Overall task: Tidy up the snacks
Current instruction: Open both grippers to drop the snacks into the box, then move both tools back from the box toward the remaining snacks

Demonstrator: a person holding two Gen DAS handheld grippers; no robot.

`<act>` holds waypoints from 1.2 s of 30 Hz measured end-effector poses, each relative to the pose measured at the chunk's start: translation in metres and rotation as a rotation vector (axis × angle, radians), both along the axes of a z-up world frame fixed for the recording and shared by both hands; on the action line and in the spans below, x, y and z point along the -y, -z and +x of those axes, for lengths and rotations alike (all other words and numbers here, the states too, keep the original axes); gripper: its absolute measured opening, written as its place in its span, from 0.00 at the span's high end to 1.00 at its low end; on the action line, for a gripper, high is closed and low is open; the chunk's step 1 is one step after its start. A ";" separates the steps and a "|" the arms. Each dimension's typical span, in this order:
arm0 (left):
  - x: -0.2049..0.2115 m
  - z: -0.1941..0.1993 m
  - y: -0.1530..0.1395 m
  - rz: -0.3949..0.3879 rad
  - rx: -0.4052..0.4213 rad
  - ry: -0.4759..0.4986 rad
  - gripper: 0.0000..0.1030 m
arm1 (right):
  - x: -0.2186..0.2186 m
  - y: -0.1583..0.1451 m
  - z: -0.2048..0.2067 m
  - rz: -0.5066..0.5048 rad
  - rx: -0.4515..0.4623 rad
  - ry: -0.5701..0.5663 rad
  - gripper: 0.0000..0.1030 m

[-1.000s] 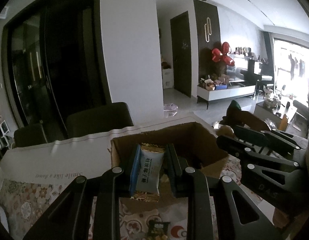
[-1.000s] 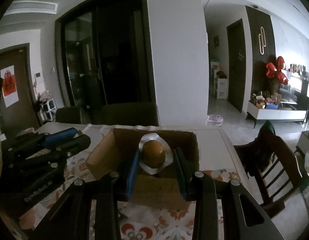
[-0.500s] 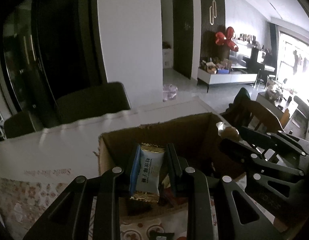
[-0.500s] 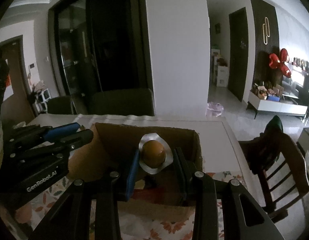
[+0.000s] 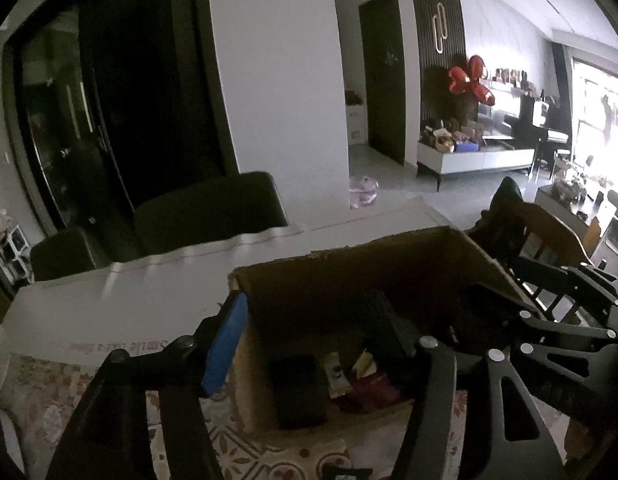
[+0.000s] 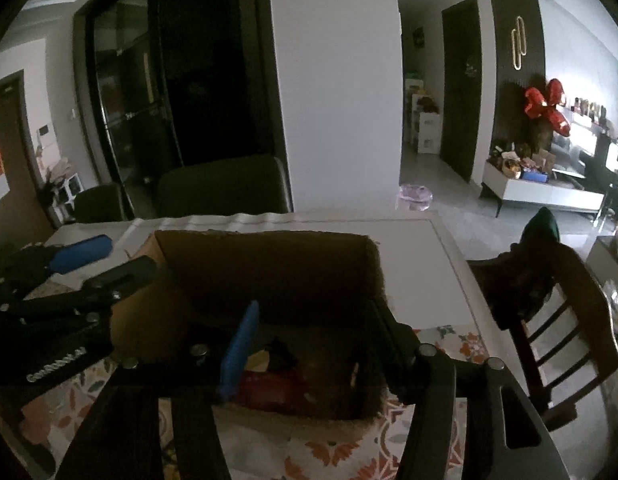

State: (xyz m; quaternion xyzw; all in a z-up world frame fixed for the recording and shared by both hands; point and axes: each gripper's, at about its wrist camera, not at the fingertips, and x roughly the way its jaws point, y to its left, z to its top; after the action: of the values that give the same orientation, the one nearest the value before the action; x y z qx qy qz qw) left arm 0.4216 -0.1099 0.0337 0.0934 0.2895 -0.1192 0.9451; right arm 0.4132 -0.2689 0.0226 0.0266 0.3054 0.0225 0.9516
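Brown box (image 5: 349,280), floral tablecloth (image 6: 329,456)

The left gripper (image 6: 61,280), seen at the left of the right wrist view, bore pale lettering that read roughly "GenRobot.AI"; the white cloth (image 5: 121,308) carried a faint upside-down line, apparently "Smile like a flower", only partly legible.

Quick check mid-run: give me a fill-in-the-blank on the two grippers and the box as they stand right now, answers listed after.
1. The left gripper has its jaws ____ and nothing between them.
2. The right gripper hangs over the ____ box, jaws apart.
3. The snack packets lie ____ the box.
4. The box stands on a tablecloth with a ____ pattern.

Missing words: open; cardboard; inside; floral
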 end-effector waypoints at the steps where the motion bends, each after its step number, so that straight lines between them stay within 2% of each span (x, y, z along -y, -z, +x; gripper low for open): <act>1: -0.001 -0.006 -0.003 0.000 0.015 0.001 0.39 | 0.000 -0.001 -0.003 -0.001 0.005 0.002 0.44; 5: -0.004 -0.027 -0.014 -0.009 0.060 0.013 0.31 | 0.001 -0.009 -0.022 0.005 0.032 0.006 0.36; 9: -0.009 -0.050 -0.021 -0.021 0.084 0.026 0.29 | 0.000 -0.018 -0.040 0.009 0.058 -0.003 0.36; 12: -0.013 -0.067 -0.027 -0.036 0.101 0.037 0.28 | 0.000 -0.027 -0.055 0.010 0.083 0.005 0.30; 25: -0.027 -0.133 -0.032 -0.056 0.149 0.073 0.27 | -0.008 -0.043 -0.126 -0.034 0.180 0.007 0.30; 36: -0.029 -0.180 -0.032 -0.043 0.178 0.119 0.27 | -0.018 -0.043 -0.172 -0.034 0.200 -0.027 0.30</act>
State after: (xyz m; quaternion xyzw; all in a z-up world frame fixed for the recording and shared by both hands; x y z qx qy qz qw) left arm 0.2419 -0.0806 0.0652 0.1002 0.1956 -0.1727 0.9601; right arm 0.2414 -0.2508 0.0656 0.0038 0.2095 0.0329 0.9773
